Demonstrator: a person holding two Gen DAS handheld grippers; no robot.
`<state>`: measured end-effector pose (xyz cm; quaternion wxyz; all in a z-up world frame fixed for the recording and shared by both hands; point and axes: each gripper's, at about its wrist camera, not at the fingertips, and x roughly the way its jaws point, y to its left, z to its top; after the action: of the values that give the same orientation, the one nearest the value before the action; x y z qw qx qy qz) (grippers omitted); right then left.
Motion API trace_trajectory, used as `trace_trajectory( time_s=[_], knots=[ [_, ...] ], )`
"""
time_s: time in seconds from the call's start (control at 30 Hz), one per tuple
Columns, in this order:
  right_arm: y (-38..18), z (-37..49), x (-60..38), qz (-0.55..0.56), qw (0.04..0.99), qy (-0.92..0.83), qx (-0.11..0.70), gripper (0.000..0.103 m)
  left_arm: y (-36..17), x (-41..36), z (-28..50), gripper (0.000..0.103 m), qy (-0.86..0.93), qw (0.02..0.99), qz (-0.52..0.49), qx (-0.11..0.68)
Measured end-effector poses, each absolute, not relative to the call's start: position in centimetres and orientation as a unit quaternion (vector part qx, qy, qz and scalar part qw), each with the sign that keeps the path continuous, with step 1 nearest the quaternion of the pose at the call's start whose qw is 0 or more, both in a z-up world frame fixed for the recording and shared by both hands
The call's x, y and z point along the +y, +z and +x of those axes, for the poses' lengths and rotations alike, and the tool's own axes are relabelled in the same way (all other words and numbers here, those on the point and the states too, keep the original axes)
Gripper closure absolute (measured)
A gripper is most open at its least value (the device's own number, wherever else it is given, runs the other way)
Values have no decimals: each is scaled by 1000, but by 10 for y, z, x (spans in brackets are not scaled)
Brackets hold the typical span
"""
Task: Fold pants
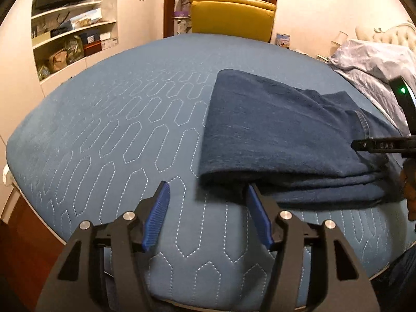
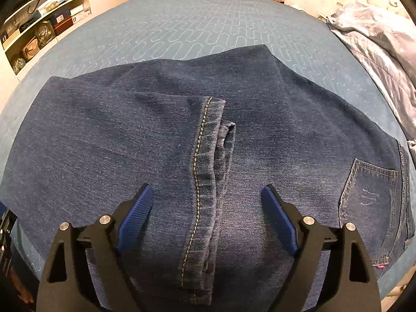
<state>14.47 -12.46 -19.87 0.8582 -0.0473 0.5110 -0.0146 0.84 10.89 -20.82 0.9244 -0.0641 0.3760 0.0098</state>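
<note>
Bedroom, blue quilted bed [image 1: 109,135]. Folded jeans [image 2: 130,140] fill centre frame, leg hem [image 2: 200,161] on top. My left gripper [image 1: 206,205] and right gripper [image 2: 206,208]: fingers apart, empty. Next I'd pinch all layers squarely, keep edges aligned.

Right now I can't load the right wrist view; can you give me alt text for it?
Folded blue jeans lie flat on a quilted blue bed cover, a stitched leg hem running down the middle and a back pocket at right. The right gripper is above the denim, jaws open and empty, straddling the hem. A pale patterned pillow lies at upper right.
</note>
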Motion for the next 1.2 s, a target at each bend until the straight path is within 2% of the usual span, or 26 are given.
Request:
trace_trajectory(
  time_s=[0.2,0.27,0.37,0.5,0.63,0.73,0.8,0.93,1.07,1.13,1.17,1.2],
  knots=[
    [-201,142,-123,-47,860,-15,508,21,-189,127,36,40,38,907,-166,384],
    [-201,142,-124,-45,859,-11,510,21,-183,126,41,40,39,909,-168,380],
    [-201,143,-126,-44,858,-4,512,21,-173,110,40,39,45,929,-46,365],
    [-202,145,-130,-43,858,2,511,20,-192,87,33,35,59,907,145,391],
    [-202,146,-131,-41,860,5,509,19,-201,55,17,32,80,881,318,341],
    [-202,146,-131,-41,860,5,509,19,-193,44,14,30,91,877,356,308],
    [-202,147,-132,-41,859,5,510,19,-212,53,24,26,87,857,366,352],
    [-203,147,-134,-39,859,10,510,18,-221,42,12,26,92,834,448,308],
    [-203,148,-136,-39,860,10,509,18,-193,56,-5,27,47,861,394,319],
    [-203,148,-137,-36,861,15,508,17,-165,70,-17,27,10,889,321,326],
    [-203,148,-139,-32,861,17,507,16,-146,80,-13,32,5,906,268,327],
    [-202,148,-140,-27,862,20,506,16,-133,79,-7,48,3,915,239,324]
  ],
)
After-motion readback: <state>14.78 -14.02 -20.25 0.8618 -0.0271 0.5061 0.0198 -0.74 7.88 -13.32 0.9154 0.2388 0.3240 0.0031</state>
